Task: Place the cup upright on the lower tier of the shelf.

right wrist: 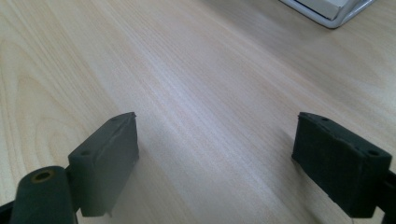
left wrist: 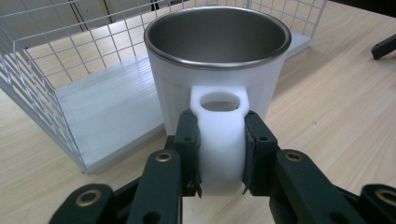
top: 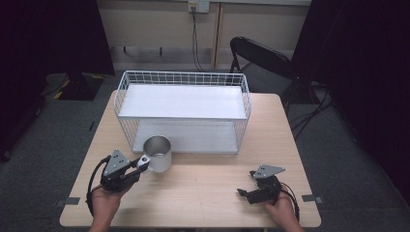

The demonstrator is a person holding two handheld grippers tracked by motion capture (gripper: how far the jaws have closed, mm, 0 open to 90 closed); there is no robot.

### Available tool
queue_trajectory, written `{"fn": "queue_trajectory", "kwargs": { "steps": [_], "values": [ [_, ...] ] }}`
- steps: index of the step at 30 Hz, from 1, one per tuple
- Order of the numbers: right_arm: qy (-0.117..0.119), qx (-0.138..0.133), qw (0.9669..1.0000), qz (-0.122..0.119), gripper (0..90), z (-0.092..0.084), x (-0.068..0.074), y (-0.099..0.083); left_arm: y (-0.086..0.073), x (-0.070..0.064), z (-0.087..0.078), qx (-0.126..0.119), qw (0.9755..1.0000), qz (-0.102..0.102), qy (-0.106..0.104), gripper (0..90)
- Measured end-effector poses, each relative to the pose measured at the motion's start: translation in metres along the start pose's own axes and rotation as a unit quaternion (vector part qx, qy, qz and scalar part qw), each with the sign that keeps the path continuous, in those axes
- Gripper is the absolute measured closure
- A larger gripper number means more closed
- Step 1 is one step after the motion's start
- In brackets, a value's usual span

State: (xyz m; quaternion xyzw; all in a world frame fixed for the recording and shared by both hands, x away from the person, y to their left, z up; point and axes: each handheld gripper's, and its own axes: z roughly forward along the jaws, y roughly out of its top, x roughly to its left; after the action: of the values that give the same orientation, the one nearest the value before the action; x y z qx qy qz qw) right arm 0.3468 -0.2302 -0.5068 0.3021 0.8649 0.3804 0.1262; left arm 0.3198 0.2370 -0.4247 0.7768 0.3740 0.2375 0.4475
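A white mug (top: 158, 153) with a steel inside stands upright on the table just in front of the wire shelf rack (top: 183, 77). My left gripper (top: 140, 164) is shut on the mug's white handle (left wrist: 219, 140); in the left gripper view both black pads press its sides, and the mug (left wrist: 217, 60) rises behind them. At the table's front right, my right gripper (top: 245, 183) stands open, pointing left, with bare wood between its jaws. The right gripper view shows its two pads (right wrist: 109, 158) far apart over the tabletop.
The white wire rack has an upper shelf (top: 183, 101) and a lower shelf (top: 188, 137), both bare. A corner of the rack base (right wrist: 327, 9) shows at the top of the right gripper view. A black folding chair (top: 263, 60) stands behind the table.
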Motion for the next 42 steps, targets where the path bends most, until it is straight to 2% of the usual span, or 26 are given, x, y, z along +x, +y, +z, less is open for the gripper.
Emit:
{"fn": "queue_trajectory", "kwargs": {
  "steps": [3, 8, 14, 23, 29, 42],
  "values": [
    [0.000, 0.000, 1.0000, 0.000, 13.4, 0.000, 0.000, 0.000, 0.003, 0.000, 0.002, 0.001, 1.0000, 0.004, 0.003, 72.1],
    [0.000, 0.000, 1.0000, 0.000, 13.4, 0.000, 0.000, 0.000, 0.007, 0.000, 0.005, -0.003, 1.0000, 0.001, 0.005, 72.1],
    [0.001, 0.000, 1.0000, 0.000, 13.4, 0.000, 0.000, 0.000, 0.010, 0.000, 0.010, 0.004, 1.0000, 0.001, 0.008, 72.1],
    [0.000, 0.000, 1.0000, 0.000, 13.4, 0.000, 0.000, 0.000, 0.017, 0.001, 0.018, -0.002, 0.9998, -0.008, 0.016, 72.1],
    [-0.001, 0.000, 1.0000, 0.000, 13.4, 0.000, 0.000, 0.000, 0.021, 0.003, 0.022, 0.001, 0.9998, -0.004, 0.021, 72.1],
    [-0.001, 0.000, 1.0000, 0.002, 13.4, 0.000, 0.000, 0.000, 0.025, 0.005, 0.030, 0.000, 0.9996, -0.006, 0.029, 72.1]
  ]
}}
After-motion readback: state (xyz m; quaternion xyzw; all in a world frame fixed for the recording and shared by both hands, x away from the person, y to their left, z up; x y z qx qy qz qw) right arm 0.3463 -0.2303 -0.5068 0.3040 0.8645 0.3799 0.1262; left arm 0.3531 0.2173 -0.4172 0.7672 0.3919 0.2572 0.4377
